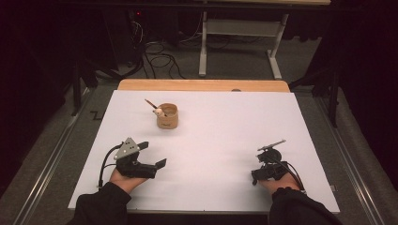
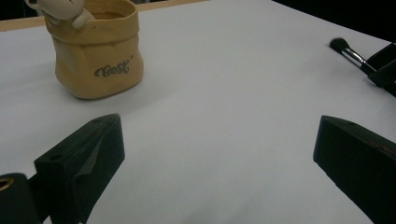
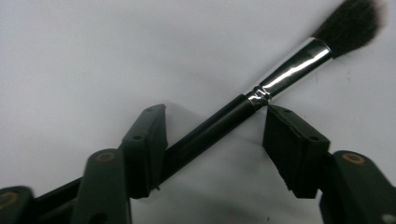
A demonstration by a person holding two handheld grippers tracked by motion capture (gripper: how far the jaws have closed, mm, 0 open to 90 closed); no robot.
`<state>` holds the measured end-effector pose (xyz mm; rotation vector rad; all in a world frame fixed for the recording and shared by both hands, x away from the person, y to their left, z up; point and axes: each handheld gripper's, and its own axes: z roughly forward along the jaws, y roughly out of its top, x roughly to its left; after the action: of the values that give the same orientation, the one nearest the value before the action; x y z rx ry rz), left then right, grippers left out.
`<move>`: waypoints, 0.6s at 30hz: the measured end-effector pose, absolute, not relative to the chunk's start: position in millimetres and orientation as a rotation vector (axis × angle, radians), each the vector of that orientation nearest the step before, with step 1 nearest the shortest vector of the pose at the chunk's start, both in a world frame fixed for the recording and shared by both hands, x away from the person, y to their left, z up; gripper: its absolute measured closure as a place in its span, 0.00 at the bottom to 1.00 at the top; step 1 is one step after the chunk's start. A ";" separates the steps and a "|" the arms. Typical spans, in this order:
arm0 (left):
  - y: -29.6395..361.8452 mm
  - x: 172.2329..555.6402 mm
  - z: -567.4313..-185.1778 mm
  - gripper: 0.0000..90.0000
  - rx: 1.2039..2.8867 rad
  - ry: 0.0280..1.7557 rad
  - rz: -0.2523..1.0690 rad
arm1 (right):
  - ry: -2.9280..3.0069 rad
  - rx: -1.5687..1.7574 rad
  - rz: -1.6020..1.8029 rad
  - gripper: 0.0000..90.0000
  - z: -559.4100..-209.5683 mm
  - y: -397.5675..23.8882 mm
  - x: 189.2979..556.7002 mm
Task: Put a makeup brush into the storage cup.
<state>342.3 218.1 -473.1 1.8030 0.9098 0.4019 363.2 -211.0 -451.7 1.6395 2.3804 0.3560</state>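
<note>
Down near the table's [image 1: 206, 140] right front corner, the right gripper [image 3: 212, 140] sat low over a brush [image 3: 219, 123] lying on the white sheet. Its jaws stood part-way in, one on each side of the black handle; the left jaw met the handle, while the right one stood just beside the silver ferrule's end (whether it touched, I could not tell). The brush crossed the gap at a slant, its dark bristle head pointing up and away past the jaw tips. From above, the brush [image 1: 271, 145] showed as a thin grey stick poking out beyond the right gripper [image 1: 268, 157], toward the table's far right.

Over by the left front corner, the left gripper [image 1: 157, 164] rested on the sheet in the person's hand, jaws wide apart with only bare sheet between them. It faced across the table, so its own camera caught the brush head [image 2: 341, 45] at the far right.

A small tan pot [image 1: 167, 116] stood toward the far edge, left of the middle, well apart from both grippers, with a pale little figure [image 1: 159, 112] at its rim and a thin stick [image 1: 150, 103] leaning out behind.
</note>
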 end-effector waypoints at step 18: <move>218.0 341.9 -472.9 0.03 1.804 0.906 0.404 | 2.444 1.591 0.326 0.76 -449.0 -207.1 365.0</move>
<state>341.9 218.0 -472.9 1.8038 0.9059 0.4043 365.0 -207.1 -449.0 1.5913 2.4442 0.3261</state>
